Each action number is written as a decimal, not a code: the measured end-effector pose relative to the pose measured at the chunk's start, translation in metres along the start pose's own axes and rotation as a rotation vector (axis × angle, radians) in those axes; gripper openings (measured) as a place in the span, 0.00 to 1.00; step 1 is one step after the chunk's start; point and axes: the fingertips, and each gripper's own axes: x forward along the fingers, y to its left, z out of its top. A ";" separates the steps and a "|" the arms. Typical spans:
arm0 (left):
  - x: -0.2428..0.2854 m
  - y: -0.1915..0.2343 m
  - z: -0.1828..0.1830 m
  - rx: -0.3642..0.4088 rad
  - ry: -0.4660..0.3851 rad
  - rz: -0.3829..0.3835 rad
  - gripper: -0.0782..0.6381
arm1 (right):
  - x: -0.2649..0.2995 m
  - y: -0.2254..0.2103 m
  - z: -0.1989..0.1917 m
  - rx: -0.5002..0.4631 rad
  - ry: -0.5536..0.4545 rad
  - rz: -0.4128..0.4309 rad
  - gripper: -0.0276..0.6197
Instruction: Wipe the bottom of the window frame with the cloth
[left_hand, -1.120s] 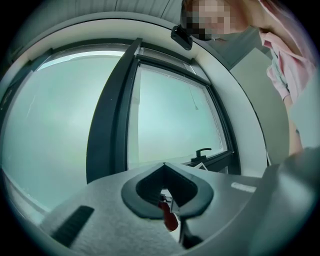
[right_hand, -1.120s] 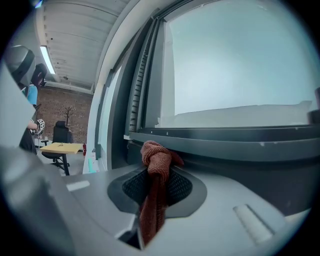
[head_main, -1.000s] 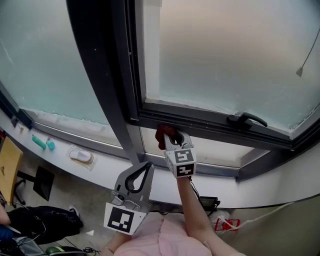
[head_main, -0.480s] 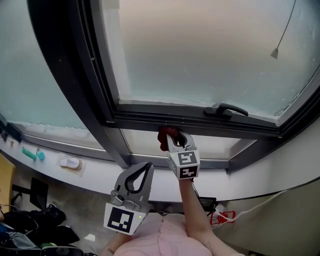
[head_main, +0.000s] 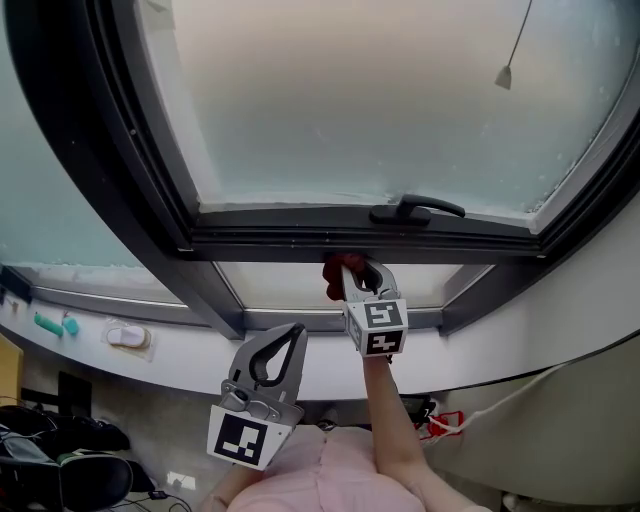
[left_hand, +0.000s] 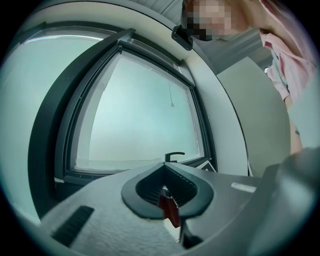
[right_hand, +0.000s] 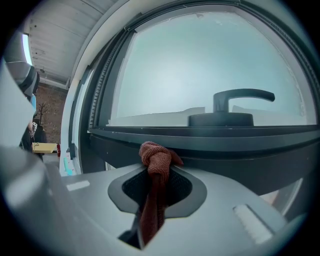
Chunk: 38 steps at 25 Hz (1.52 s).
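Note:
A reddish-brown cloth (head_main: 336, 270) is bunched in my right gripper (head_main: 352, 273), which is shut on it. The knotted end of the cloth (right_hand: 157, 154) presses against the underside of the dark bottom rail of the window frame (head_main: 280, 243), just below and left of the black window handle (head_main: 415, 209). In the right gripper view the rest of the cloth hangs down between the jaws of the right gripper (right_hand: 157, 169). My left gripper (head_main: 297, 330) hangs lower and to the left, away from the frame, jaws shut with nothing visibly gripped. The left gripper (left_hand: 164, 166) points at the window pane.
A blind cord pull (head_main: 504, 76) hangs before the glass at upper right. The white sill (head_main: 190, 352) at left carries teal items (head_main: 48, 322) and a small white object (head_main: 125, 335). Dark bags (head_main: 70, 470) and a red item (head_main: 447, 424) lie on the floor below.
My right gripper has slid the cloth rightward along the bottom rail, closer to the handle. The head view has swung the same way. The left gripper has stayed put.

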 end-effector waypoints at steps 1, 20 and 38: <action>0.002 -0.003 0.000 -0.001 0.000 -0.005 0.11 | -0.003 -0.006 -0.001 0.007 -0.003 -0.010 0.14; 0.019 -0.051 -0.017 -0.032 0.008 -0.024 0.11 | -0.037 -0.083 -0.012 0.038 -0.010 -0.083 0.14; -0.013 0.014 -0.017 -0.038 0.059 -0.027 0.11 | -0.033 -0.082 -0.014 0.071 0.052 -0.179 0.14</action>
